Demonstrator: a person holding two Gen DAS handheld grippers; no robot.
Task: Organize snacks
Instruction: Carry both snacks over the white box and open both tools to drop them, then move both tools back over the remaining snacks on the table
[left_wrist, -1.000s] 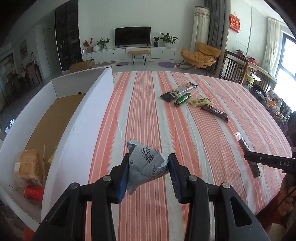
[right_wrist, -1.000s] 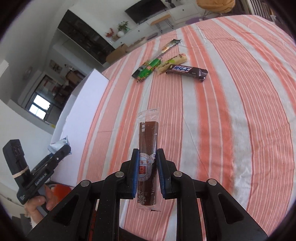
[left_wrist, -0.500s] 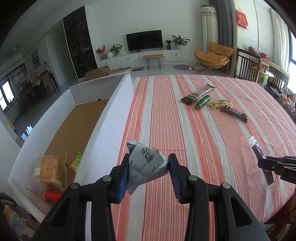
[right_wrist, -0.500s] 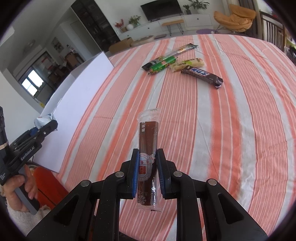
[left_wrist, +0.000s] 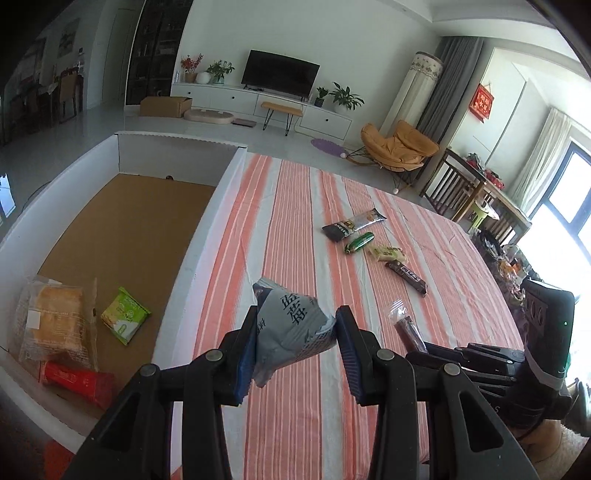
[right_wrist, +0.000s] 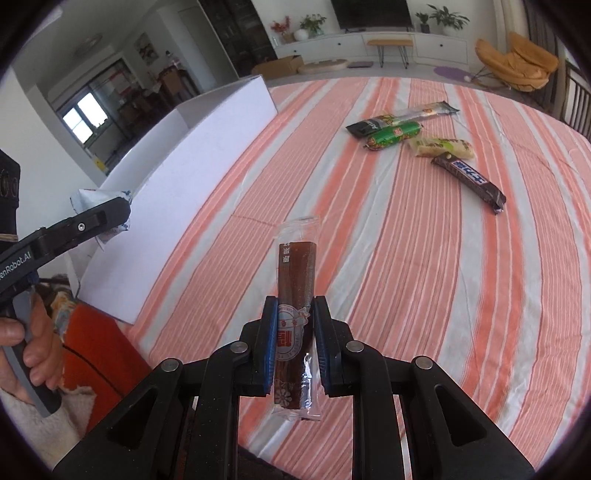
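Tongs (left_wrist: 295, 338) clamp a crumpled grey packet (left_wrist: 291, 328); right tongs (right_wrist: 294, 328) pinch a clear-wrapped brown bar (right_wrist: 295, 280).

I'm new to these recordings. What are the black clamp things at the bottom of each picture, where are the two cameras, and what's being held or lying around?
No robot: a person holds a two-finger clamp in each hand, each with a camera looking along its fingers. The left gripper pinches a grey snack pouch. The right gripper pinches a brown snack stick. Four more snacks, among them a chocolate bar, lie on the striped tablecloth. Beside it stands a white box already holding three packets.
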